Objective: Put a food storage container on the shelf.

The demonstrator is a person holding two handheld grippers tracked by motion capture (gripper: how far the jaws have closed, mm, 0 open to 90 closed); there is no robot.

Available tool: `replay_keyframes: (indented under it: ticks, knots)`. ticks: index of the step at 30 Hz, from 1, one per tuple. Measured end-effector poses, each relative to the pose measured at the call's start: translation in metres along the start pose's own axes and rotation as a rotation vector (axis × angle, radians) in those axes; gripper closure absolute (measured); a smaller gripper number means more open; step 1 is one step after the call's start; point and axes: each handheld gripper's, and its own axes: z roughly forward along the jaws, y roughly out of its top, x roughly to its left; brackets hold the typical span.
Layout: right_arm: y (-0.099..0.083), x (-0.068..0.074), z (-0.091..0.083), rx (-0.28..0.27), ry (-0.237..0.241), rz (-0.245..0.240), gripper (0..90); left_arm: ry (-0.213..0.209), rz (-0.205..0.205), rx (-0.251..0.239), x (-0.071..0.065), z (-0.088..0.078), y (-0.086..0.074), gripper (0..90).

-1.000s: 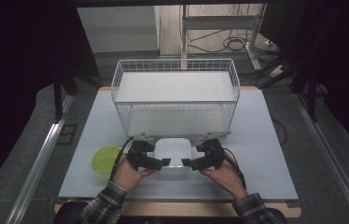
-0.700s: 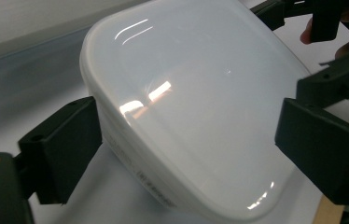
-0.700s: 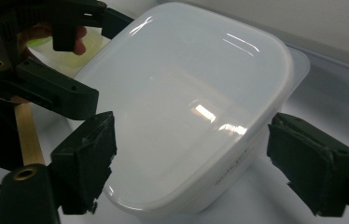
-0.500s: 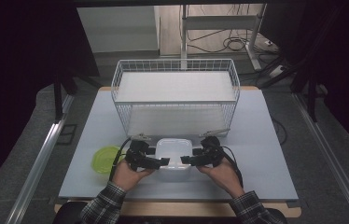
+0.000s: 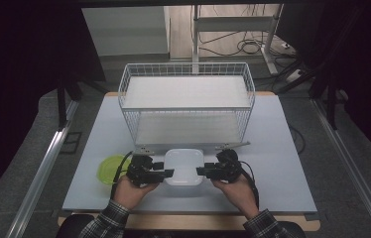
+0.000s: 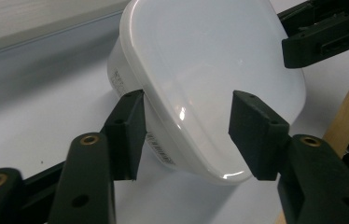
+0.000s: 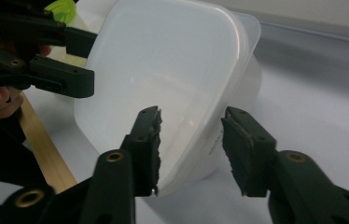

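Note:
A white lidded plastic container point(image 5: 184, 167) sits on the table near its front edge, just ahead of the wire basket point(image 5: 186, 106). My left gripper point(image 5: 166, 173) is at its left side and my right gripper point(image 5: 204, 171) at its right side. In the left gripper view the container's rim point(image 6: 200, 93) lies between the jaws, one pad by the wall under the rim, the other over the lid. The right gripper view shows the same container point(image 7: 172, 84) between the right jaws. Both pairs of jaws have just been closing around it; a firm press is not visible.
A yellow-green lid point(image 5: 109, 168) lies flat to the left of my left hand. The two-level white wire basket stands behind the container on the pale table point(image 5: 282, 163). The table's wooden front edge point(image 5: 188, 221) runs below the person's wrists.
Both grippers' jaws have narrowed around the container's sides. The hands have edged slightly inward; the container stays where it was.

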Motion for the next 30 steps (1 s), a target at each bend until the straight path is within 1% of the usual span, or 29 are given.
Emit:
replay_keyframes:
  ticks: [1,3,5,7,13,16,21,24,25,30]
  knots:
    - [-0.0001,-0.0004,-0.0009,-0.005,-0.003,0.006,61.7,0.001,-0.007,-0.006,0.0006,-0.0017,-0.0008,53.7]
    - [-0.0001,-0.0010,-0.0014,-0.005,0.003,0.027,63.3,0.000,-0.019,-0.007,0.0007,-0.0025,-0.0013,55.0]
    - [-0.0004,-0.0017,-0.0014,-0.009,0.006,0.037,63.9,-0.003,-0.032,-0.005,0.0012,-0.0027,-0.0010,55.9]
    - [-0.0008,-0.0019,-0.0017,-0.010,0.008,0.043,64.3,-0.005,-0.034,-0.004,0.0013,-0.0028,-0.0008,56.4]
    - [-0.0031,0.0025,-0.0039,-0.013,-0.013,0.026,65.4,0.017,-0.021,-0.015,-0.0028,-0.0045,-0.0026,58.1]
    - [-0.0034,0.0029,-0.0048,-0.020,-0.019,0.022,67.4,0.024,-0.023,-0.025,-0.0031,-0.0059,-0.0026,61.3]
    - [-0.0040,0.0021,-0.0051,-0.033,-0.011,0.037,68.5,0.029,-0.028,-0.027,-0.0031,-0.0062,-0.0033,63.1]
    - [-0.0040,0.0021,-0.0052,-0.034,-0.011,0.034,68.5,0.031,-0.024,-0.031,-0.0035,-0.0064,-0.0044,63.4]
    - [-0.0032,0.0006,-0.0049,-0.034,-0.005,0.034,68.1,0.031,-0.026,-0.035,-0.0037,-0.0063,-0.0047,63.5]
    - [-0.0017,-0.0013,-0.0037,-0.042,-0.004,0.044,67.6,0.026,-0.039,-0.038,-0.0028,-0.0061,-0.0048,63.9]
